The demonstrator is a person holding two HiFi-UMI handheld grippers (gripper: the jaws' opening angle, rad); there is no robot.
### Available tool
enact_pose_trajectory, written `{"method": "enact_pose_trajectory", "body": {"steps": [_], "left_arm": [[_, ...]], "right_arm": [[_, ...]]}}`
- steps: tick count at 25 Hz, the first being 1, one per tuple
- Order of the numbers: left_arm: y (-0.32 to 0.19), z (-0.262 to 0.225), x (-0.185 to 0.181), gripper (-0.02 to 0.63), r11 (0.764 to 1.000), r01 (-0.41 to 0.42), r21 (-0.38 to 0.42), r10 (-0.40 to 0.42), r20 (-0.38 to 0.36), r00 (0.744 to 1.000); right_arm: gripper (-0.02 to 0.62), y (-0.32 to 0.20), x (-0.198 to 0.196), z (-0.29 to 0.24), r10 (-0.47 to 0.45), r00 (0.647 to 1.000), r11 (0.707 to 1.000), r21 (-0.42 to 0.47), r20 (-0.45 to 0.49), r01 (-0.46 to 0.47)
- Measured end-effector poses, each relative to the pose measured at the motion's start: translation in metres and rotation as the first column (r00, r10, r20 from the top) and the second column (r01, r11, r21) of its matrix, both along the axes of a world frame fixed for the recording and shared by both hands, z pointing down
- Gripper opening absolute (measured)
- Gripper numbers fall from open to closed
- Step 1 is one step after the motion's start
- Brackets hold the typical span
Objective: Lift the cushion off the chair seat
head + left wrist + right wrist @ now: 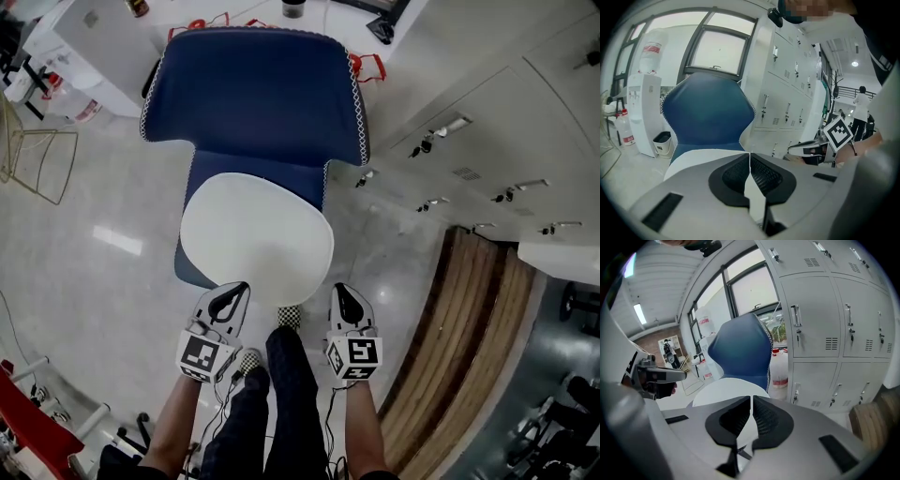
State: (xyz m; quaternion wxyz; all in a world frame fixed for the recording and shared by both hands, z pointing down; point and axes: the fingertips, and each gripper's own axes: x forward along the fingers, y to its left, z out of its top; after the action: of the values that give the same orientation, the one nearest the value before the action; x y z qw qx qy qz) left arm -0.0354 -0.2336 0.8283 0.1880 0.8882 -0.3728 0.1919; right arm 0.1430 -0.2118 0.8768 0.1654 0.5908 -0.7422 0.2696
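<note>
White cushion (255, 230) is sitting flat on the seat of the blue chair (258, 94). The left gripper (232, 291) and right gripper (341, 292) are both just off its front edge, jaws pinched together with nothing in them. The floor (94, 244) is shiny pale tile, with grey lockers (487, 141) and a wooden platform (469, 328) on the right. There's a water dispenser (644, 112) beside the chair.

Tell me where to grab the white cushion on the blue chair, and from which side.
Take its front edge from the front, the left hand-held gripper and right hand-held gripper one near each front corner. The white cushion lies flat on the seat, the blue backrest blocks the far side, and the rounded front edge looks thin enough to pinch. Both are shut; open them first.
</note>
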Motion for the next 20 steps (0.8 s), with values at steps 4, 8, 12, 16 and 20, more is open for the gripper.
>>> {"method": "enact_pose_trajectory", "body": {"steps": [4,8,12,16,20], "left_arm": [[-0.002,0.016,0.001,0.020,1.000,-0.006,-0.003,0.006,-0.003,1.000],[-0.006,0.027,-0.004,0.020,1.000,0.007,0.005,-0.007,-0.017,1.000],[-0.001,0.038,-0.007,0.020,1.000,-0.011,-0.016,0.011,0.002,1.000],[0.004,0.043,-0.008,0.020,0.999,-0.019,-0.040,0.019,0.014,1.000],[0.005,0.046,-0.007,0.020,0.999,-0.019,-0.045,0.020,0.016,1.000]], "right_arm": [[0.035,0.000,-0.001,0.021,0.006,1.000,1.000,-0.014,0.008,-0.005],[0.035,-0.004,-0.003,0.035,0.008,1.000,1.000,-0.021,0.011,-0.008],[0.035,-0.007,-0.007,0.041,0.005,0.999,1.000,-0.011,0.042,-0.004],[0.037,-0.009,-0.005,0.048,0.013,0.998,1.000,-0.017,0.065,-0.012],[0.037,-0.007,-0.002,0.062,0.019,0.997,0.999,-0.050,0.070,-0.016]]}}
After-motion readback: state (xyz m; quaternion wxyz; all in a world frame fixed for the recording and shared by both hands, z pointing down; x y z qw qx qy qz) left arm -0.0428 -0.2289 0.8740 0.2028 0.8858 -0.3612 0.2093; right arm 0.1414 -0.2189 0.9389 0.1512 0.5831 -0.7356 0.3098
